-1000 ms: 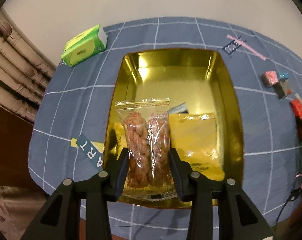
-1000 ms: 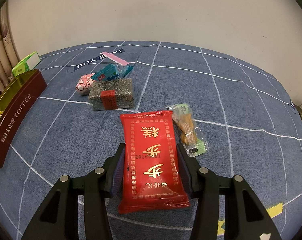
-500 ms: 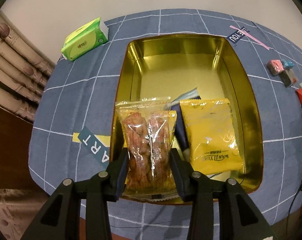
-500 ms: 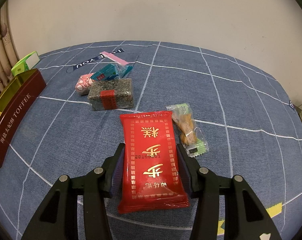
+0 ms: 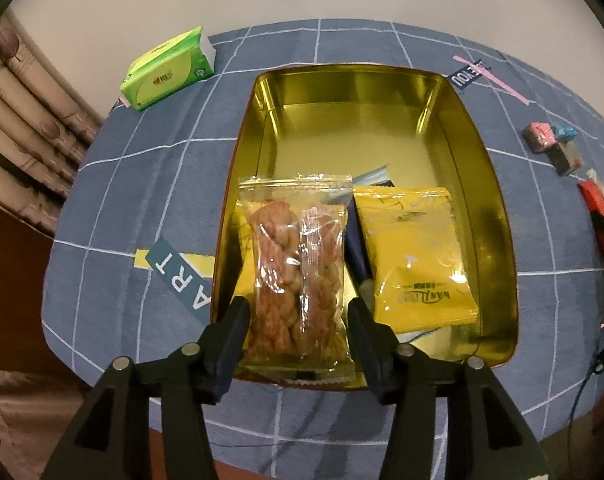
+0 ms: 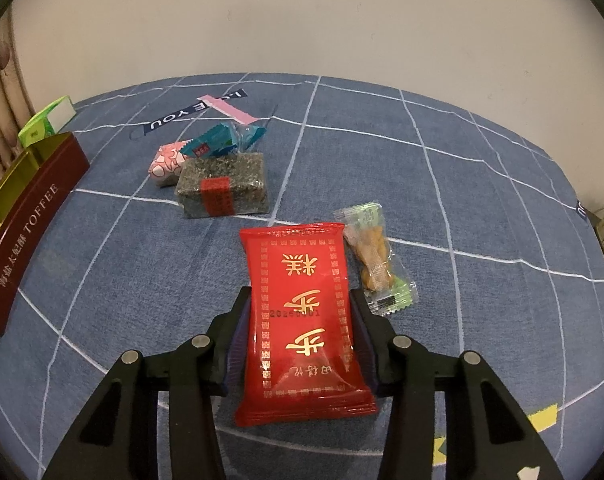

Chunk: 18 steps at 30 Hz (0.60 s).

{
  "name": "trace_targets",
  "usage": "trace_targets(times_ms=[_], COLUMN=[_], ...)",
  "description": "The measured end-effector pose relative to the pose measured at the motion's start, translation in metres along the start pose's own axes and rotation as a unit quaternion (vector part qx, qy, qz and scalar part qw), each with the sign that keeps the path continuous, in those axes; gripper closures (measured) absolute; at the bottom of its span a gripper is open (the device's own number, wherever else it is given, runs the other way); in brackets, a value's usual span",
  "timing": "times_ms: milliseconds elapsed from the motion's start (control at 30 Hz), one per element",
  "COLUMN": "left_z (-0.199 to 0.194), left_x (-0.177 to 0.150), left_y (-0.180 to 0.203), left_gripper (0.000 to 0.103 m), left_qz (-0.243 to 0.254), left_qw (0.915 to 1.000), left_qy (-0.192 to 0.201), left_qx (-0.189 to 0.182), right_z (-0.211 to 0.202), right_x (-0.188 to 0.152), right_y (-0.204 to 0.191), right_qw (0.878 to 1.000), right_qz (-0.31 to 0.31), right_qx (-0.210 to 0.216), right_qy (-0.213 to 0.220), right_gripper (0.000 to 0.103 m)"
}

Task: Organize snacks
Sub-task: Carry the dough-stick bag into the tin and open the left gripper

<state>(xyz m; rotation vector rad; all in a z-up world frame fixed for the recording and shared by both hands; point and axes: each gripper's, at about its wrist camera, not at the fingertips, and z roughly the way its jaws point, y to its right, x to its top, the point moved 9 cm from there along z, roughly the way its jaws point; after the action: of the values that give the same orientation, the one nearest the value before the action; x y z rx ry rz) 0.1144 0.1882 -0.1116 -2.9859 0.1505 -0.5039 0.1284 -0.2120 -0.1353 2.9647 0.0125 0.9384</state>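
While both grippers are loaded, two packets are logged as in hand.

Item 1: clear twist-snack packet [image 5: 298, 268], pinched at its lower sides by the left gripper [image 5: 297, 332], held over the near-left end of the gold tin [image 5: 498, 216]. Judged light, film slippery and crinkly, contents brittle; hold best kept low on the side seams w/ gentle pressure so the twists are not crushed. Film may slide if the grip is slackened.

Item 2: red packet [image 6: 302, 312], gold characters, clamped at both long edges by the right gripper [image 6: 300, 324], over the blue checked cloth [image 6: 482, 184], well apart from the tin. Judged light, soft and pillow-like, glossy; mid-length edge hold looks balanced.

Already in tin: yellow packet [image 5: 414, 256], lying flat, w/ a dark blue packet [image 5: 358, 252] partly under it.

Left on cloth: small clear-green packet [image 6: 376, 258] just beside item 2; dark seeded block w/ red band [image 6: 222, 190]; pink candy [image 6: 168, 162]; teal candy [image 6: 214, 144]. Small wrapped pcs judged easy to slip; to be taken across the middle.

Not task stock, by the look of it: green tissue pack [image 5: 168, 68].
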Motion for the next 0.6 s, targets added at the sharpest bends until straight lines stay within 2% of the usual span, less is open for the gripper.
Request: trace_targets(times_ms=[200,400,600], left_z=[-0.010,-0.028,-0.043], left_x=[-0.003,-0.003,-0.004], left_y=[0.000,0.001,-0.006], left_gripper=[0.050,0.049,0.049], left_qz=[-0.016,-0.012,-0.029], left_qw=[0.9995,0.9982,0.9949], left_qy=[0.016,0.058,0.096], left_qx=[-0.022,-0.010,-0.010], right_z=[-0.002,-0.010,-0.032], right_x=[0.000,-0.002,0.006], right_y=[-0.002,-0.008,-0.020], right_qw=[1.000,0.999,0.999], right_qz=[0.006,0.019,0.049], right_qx=[-0.023,-0.030,-0.017], right_qy=[-0.011,-0.019,-0.009], right_gripper=[0.061,0.061,0.061])
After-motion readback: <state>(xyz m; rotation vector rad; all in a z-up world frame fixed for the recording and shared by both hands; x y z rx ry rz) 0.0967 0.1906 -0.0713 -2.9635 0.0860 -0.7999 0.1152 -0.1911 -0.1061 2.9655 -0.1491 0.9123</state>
